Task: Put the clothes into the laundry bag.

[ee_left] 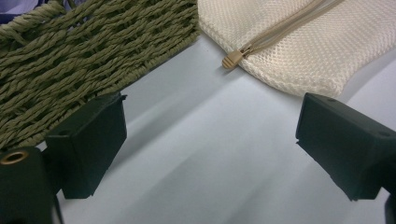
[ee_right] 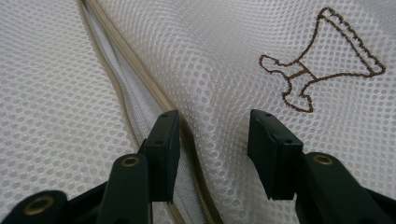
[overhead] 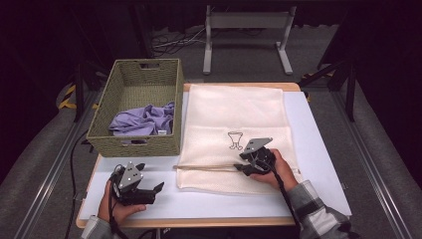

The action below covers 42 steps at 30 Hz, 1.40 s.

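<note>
Cream mesh fills the space under the right gripper (overhead: 245,168), its jaws half spread astride the laundry bag's (overhead: 234,124) tan zipper (overhead: 206,167), pinching nothing. The zipper runs leftward toward the idle, wide-spread left gripper (overhead: 152,191). Beyond, across the table (overhead: 318,149), a woven basket (overhead: 134,144) holds lilac cloth (overhead: 144,121).

A cream mesh laundry bag (overhead: 234,127) lies flat across the white table, a brown embroidered motif (overhead: 235,140) on its upper face. Its tan zipper (overhead: 206,167) runs along the near end and gapes partly open.
</note>
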Available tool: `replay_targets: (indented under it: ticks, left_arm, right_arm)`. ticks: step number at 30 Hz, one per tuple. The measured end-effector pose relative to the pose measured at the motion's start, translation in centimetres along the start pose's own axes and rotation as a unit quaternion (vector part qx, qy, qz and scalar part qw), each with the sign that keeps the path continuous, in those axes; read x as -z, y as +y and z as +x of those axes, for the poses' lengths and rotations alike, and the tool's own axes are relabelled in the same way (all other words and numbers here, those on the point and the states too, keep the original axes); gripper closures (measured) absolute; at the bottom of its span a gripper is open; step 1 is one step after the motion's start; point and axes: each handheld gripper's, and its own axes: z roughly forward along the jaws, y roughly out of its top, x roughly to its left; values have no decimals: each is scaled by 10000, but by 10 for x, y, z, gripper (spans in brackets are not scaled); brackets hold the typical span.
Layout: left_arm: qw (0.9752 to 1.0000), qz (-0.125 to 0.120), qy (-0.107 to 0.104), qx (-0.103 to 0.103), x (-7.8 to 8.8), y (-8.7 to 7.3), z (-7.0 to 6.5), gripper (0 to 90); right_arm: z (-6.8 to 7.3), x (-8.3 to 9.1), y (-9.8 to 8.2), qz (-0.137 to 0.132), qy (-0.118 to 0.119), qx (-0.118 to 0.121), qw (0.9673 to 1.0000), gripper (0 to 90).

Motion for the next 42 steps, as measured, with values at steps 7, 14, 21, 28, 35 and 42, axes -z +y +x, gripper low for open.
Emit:
replay_targets:
  ticks: [7, 14, 21, 28, 35, 42]
  left_arm:
    - [10000, 75, -20, -23, -2, 0, -1, 94]
    - [10000, 81, -13, 41, -2, -1, -1, 94]
    - [9999, 100, 42, 56, -1, -1, 1, 90]
    - [9998, 165, 54, -6, -2, 0, 0, 89]
    - [9998, 181, 81, -48, -2, 0, -1, 89]
    - [9998, 188, 73, -44, -3, 0, -1, 89]
  right_arm:
    - [-5, 0, -2, -20, 96, -98, 9999, 660]
    - [-5, -1, 0, 45, -64, -6, 10000, 800]
    - [2, 0, 3, 80, -275, 286, 9992, 864]
    - [3, 7, 4, -97, -340, 321, 9989, 871]
    - [4, 18, 8, -347, -408, 323, 9980, 871]
    - [5, 27, 12, -523, -501, 338, 9968, 871]
